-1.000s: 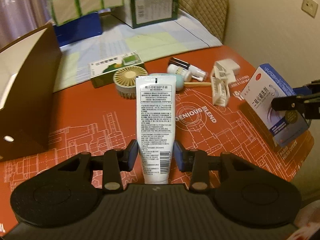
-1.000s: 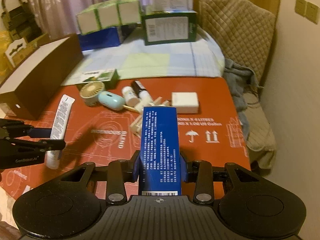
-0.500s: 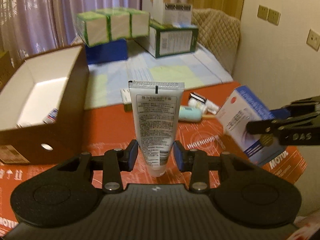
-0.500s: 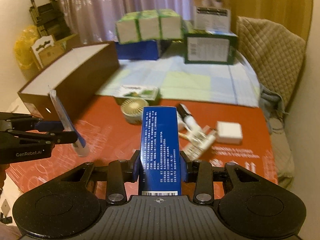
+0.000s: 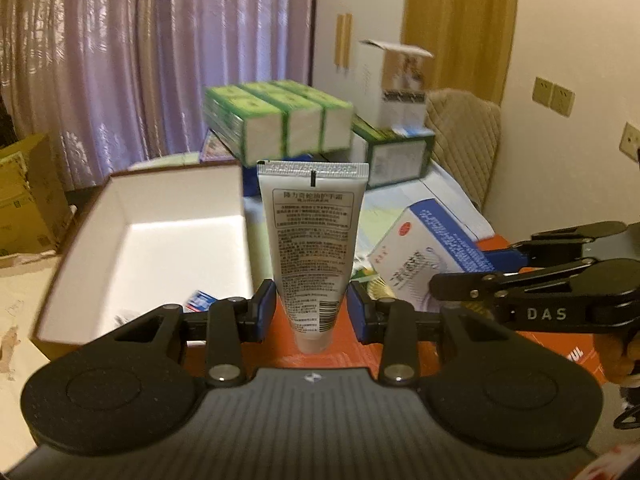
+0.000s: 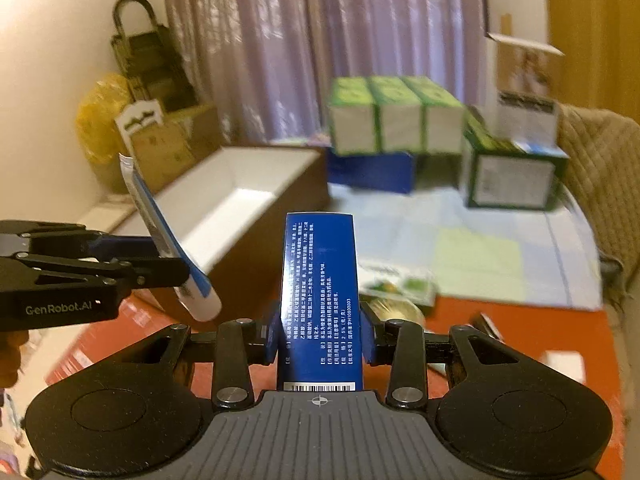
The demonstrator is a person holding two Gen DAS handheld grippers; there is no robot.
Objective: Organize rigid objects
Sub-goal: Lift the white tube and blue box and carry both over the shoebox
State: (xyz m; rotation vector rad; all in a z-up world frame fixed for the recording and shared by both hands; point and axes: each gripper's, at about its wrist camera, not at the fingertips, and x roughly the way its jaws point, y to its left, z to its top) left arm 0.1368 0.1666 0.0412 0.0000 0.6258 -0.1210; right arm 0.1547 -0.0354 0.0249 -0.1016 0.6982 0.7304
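Observation:
My left gripper (image 5: pixel 312 312) is shut on a white hand-cream tube (image 5: pixel 314 248), held upright in the air, cap end down. It also shows in the right wrist view (image 6: pixel 172 240), tilted. My right gripper (image 6: pixel 320 336) is shut on a blue and white medicine box (image 6: pixel 318 300), lifted above the red table; the box also shows in the left wrist view (image 5: pixel 420 248). The open brown storage box with a white inside (image 5: pixel 168 240) lies ahead and to the left, with a few small items in its near end. It shows in the right wrist view too (image 6: pixel 248 196).
A green box (image 6: pixel 400 280), a small round fan (image 6: pixel 396 308) and a white adapter (image 6: pixel 564 364) lie on the red table (image 6: pixel 500 316). Behind are stacked green-white boxes (image 5: pixel 280 124), a blue box (image 6: pixel 368 172), a padded chair (image 5: pixel 464 136) and cardboard cartons (image 5: pixel 28 196).
Both grippers have risen and tipped up, carrying the tube and the medicine box higher. The open storage box has come closer and now sits just left of the tube.

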